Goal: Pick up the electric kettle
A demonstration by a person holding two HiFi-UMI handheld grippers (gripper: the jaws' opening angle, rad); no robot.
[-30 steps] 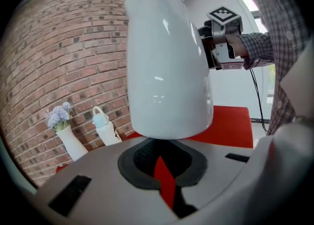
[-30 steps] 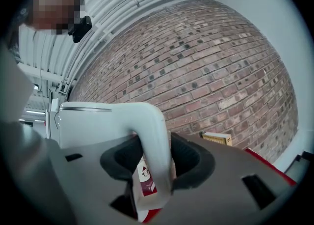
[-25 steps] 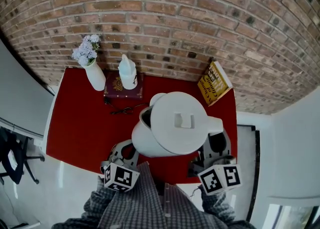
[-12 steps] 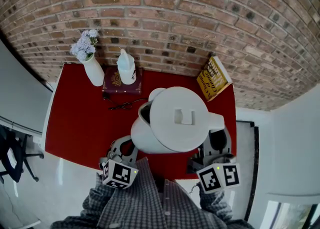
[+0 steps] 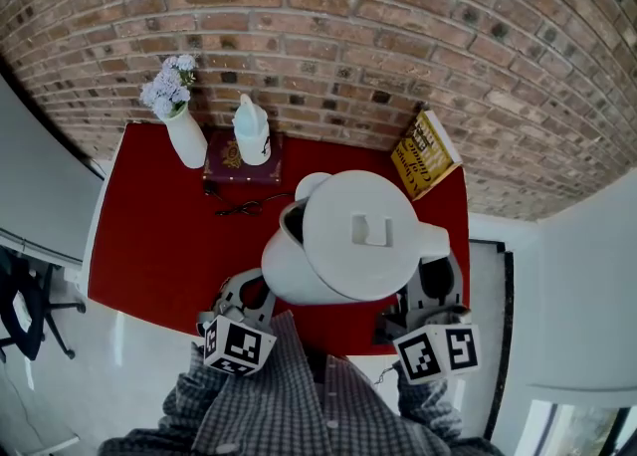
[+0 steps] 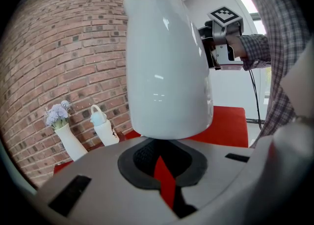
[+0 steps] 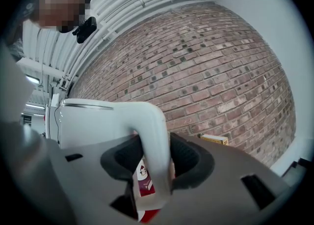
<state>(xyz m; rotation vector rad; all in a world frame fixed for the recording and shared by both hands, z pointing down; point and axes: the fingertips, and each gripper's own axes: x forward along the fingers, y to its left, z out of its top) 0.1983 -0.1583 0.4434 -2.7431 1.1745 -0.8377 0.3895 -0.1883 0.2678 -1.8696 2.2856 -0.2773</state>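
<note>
Over the last second little has changed. The white electric kettle [image 5: 348, 235] hangs in the air in much the same place as before, over the near right part of the red surface [image 5: 149, 245]. It has drifted only a touch farther and to the right. Both grippers sit where they were at the near edge.

The right gripper [image 7: 156, 162] has its fingers [image 7: 191, 162] spread just wide enough to take the kettle's handle [image 7: 154, 130]. They pinch it from both sides, below the top bend.

The left gripper [image 6: 162, 153] is under the kettle body. Its fingers [image 6: 128, 162] are drawn almost together, with only a thin slit of red showing between them and nothing caught in the slit. The kettle's round base sits right at the fingertips. I cannot tell whether it rests on them or hangs just clear.

On the far side of the surface, a white vase of pale flowers [image 5: 182, 130] stands at the left. A pair of eyeglasses [image 5: 244, 208] lies near the middle. A yellow book [image 5: 423, 155] leans against the brick wall [image 5: 348, 46] at the right.
</note>
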